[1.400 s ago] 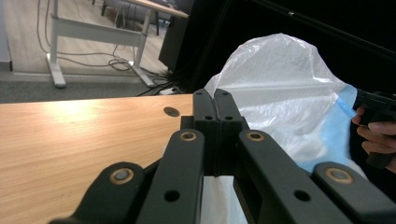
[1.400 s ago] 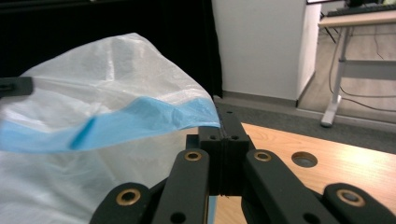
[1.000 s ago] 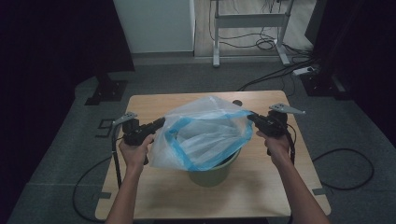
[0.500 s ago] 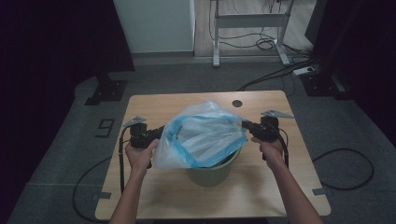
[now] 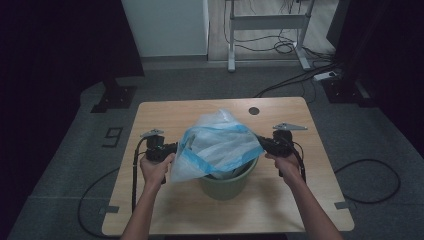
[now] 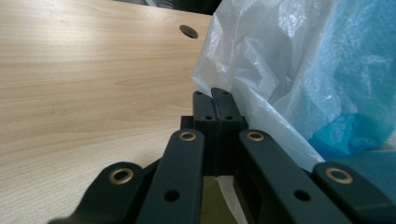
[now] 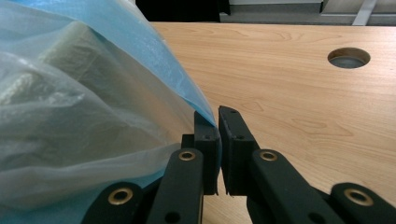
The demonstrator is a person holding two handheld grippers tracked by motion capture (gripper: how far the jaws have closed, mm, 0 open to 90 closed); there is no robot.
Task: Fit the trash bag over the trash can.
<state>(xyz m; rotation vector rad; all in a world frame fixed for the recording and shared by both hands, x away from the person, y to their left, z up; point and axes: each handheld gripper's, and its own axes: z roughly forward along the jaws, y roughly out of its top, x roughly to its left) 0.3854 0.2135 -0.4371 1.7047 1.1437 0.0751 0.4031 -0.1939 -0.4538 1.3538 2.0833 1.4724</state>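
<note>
A translucent white-and-blue plastic bag [image 5: 217, 145] is stretched over a green bin [image 5: 227, 186] on the wooden table [image 5: 165, 115]. My left gripper [image 5: 172, 149] is at the bag's left edge. In the left gripper view it [image 6: 212, 93] is shut on the film of the bag [image 6: 289, 60]. My right gripper [image 5: 261, 142] is at the bag's right edge. Its jaws have just been opening: a narrow slit shows between them in the right gripper view [image 7: 218, 114]. The bag's [image 7: 84, 93] blue edge lies against the left jaw's tip, not pinched.
A round cable hole [image 5: 254, 110] sits in the table behind the bin. Bare wood lies on both sides of the bin. Cables trail from both grippers over the table's edges to the floor. A desk frame [image 5: 265, 22] stands far behind.
Both hands have come down and toward the person, and the bag has sunk with them over the bin's mouth.
</note>
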